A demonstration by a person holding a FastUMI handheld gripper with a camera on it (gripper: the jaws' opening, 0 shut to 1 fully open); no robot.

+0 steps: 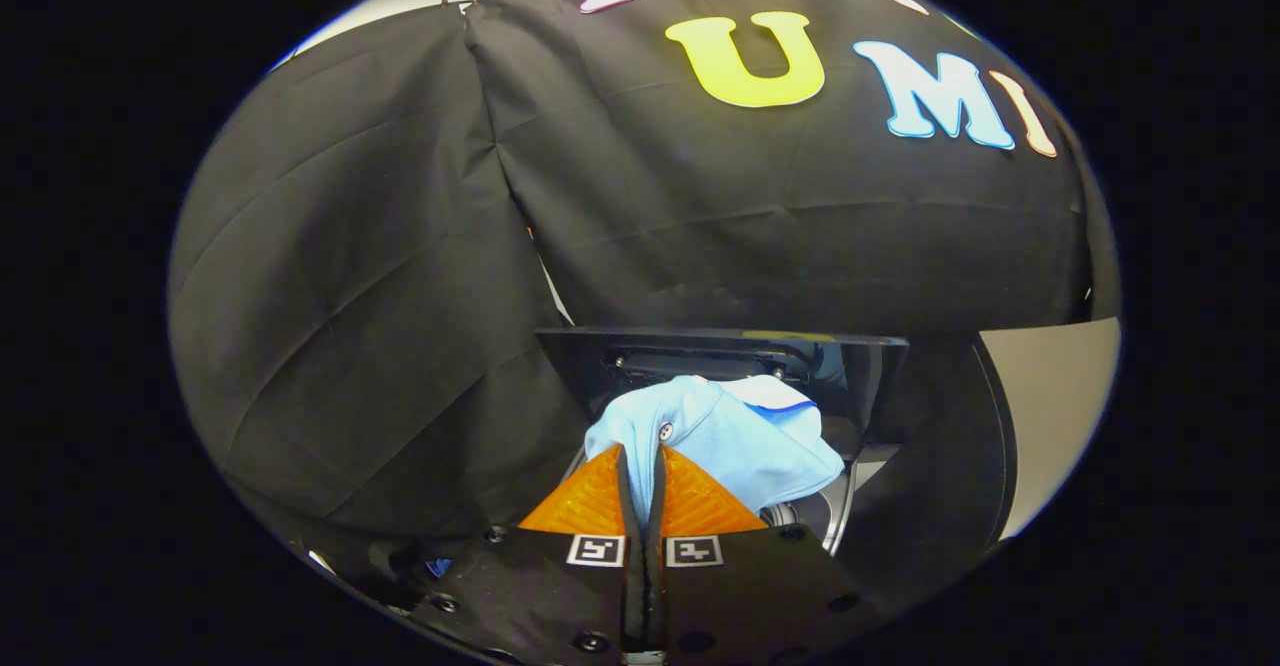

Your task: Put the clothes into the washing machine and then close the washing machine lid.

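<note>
- One light blue garment [725, 436], with a white collar and one button showing; it is bunched up, so its long axis cannot be told.
- One gripper [641, 471]: its two fingers [590, 496] are pressed nearly together, pinching a fold of the garment between them.
- The garment hangs just ahead of the fingers, in front of the one raised dark lid [720, 366] of the washing machine [840, 506], above its opening.
- The black cloth wall [400, 246] stands beyond.
</note>
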